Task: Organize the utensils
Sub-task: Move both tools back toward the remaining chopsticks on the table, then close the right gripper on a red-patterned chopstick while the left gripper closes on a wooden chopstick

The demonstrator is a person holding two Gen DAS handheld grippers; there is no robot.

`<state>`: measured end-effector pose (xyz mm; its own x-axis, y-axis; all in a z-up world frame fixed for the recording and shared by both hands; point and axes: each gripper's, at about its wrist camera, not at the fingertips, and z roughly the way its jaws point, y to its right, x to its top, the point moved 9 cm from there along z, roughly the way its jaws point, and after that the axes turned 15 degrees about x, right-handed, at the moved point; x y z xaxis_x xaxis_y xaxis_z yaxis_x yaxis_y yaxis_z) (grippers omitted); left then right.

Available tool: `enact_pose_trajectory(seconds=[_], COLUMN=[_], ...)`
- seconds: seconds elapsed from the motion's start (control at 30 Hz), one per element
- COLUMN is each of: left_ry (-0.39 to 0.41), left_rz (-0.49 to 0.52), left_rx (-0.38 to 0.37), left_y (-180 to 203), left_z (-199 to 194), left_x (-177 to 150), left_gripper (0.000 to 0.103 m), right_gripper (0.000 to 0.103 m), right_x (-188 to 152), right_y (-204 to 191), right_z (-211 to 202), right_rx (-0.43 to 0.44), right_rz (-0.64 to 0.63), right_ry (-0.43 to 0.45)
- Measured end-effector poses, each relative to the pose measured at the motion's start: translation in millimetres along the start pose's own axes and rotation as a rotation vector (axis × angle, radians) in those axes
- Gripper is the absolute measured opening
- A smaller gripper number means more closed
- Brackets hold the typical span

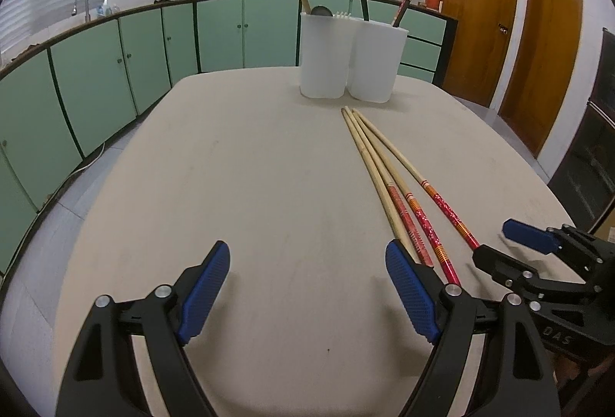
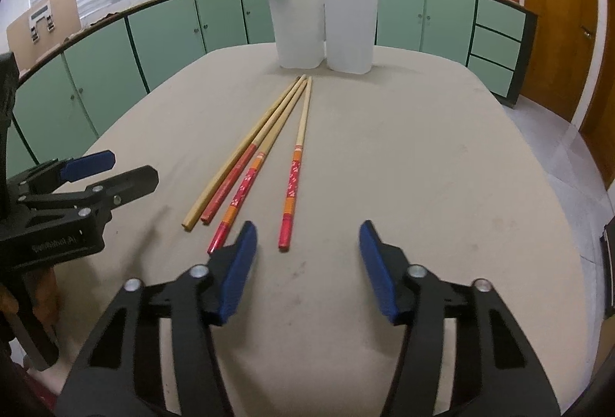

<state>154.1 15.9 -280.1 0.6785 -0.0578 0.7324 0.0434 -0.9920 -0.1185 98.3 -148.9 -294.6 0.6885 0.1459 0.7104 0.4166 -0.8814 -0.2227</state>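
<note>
Four chopsticks (image 2: 265, 151) lie side by side on the beige counter (image 2: 423, 167), tips toward two white holders (image 2: 326, 28) at its far end, which already hold other utensils; the left gripper (image 1: 307, 292) hovers spread wide with nothing between its pads, just left of the chopsticks' red ends; the right gripper (image 2: 307, 263) stands partly spread over one chopstick's red end (image 2: 285, 236), without pinching it.

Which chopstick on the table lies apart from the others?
The red-handled chopstick nearest the right gripper; the other three lie bunched together.
</note>
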Motion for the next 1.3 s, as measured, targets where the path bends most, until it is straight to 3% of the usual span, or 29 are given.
enact_pose_trajectory(seconds=[0.2, 0.33, 0.7, 1.07, 1.17, 1.3], left_ry=[0.002, -0.001, -0.038, -0.092, -0.094, -0.094], left_rz=[-0.005, -0.001, 0.034, 0.103, 0.095, 0.079], left_rx=[-0.009, -0.017, -0.063, -0.033, -0.028, -0.006], left_y=[0.6, 1.4, 23.0, 39.1, 36.7, 29.4], left_z=[-2.8, -4.4, -3.8, 6.5, 7.1, 8.7], left_x=[-0.5, -1.3, -6.8, -16.0, -15.1, -12.3], left_gripper=[0.082, 0.082, 0.082, 0.079, 0.076, 0.063], right_gripper=[0.031, 0.006, 0.005, 0.005, 0.005, 0.005], right_x=[-1.3, -0.3, 0.8, -2.7, -3.8, -5.1], right_y=[-4.1, -6.9, 7.1, 10.8, 11.6, 12.2], right_z=[8.2, 10.8, -2.3, -6.7, -7.2, -5.9], right_rx=[-0.013, -0.007, -0.006, 0.006, 0.008, 0.012], right_rz=[-0.019, -0.037, -0.006, 0.01, 0.015, 0.021], right_ry=[-0.018, -0.023, -0.009, -0.003, -0.004, -0.008])
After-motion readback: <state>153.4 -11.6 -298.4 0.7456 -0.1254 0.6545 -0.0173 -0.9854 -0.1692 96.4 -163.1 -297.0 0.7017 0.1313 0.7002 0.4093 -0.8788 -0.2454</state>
